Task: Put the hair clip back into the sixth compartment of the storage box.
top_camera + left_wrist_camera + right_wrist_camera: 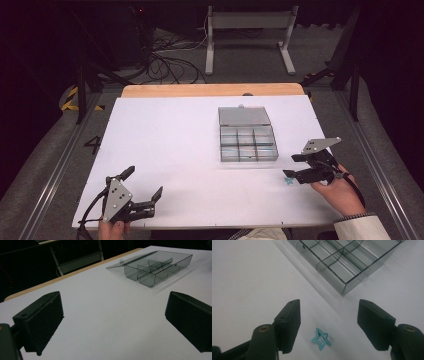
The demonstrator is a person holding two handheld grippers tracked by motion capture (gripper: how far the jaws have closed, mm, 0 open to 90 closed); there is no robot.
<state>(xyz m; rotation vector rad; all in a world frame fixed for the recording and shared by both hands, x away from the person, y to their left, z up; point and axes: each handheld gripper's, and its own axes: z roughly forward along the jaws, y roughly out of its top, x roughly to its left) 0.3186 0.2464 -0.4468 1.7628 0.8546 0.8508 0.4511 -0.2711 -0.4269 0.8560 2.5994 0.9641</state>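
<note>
While the right gripper [329, 322] hangs w/ jaws wide, a teal star clip [321, 339] lies on the table betw. them, near-right of the compartment box [352, 262].

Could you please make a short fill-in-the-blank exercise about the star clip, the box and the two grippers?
1. The small clip on the table has the shape of a ____.
2. The lid of the clear box is ____.
3. The clip lies between the jaws of the ____ gripper.
4. The left gripper has its jaws ____.

Missing words: star; open; right; open
</note>
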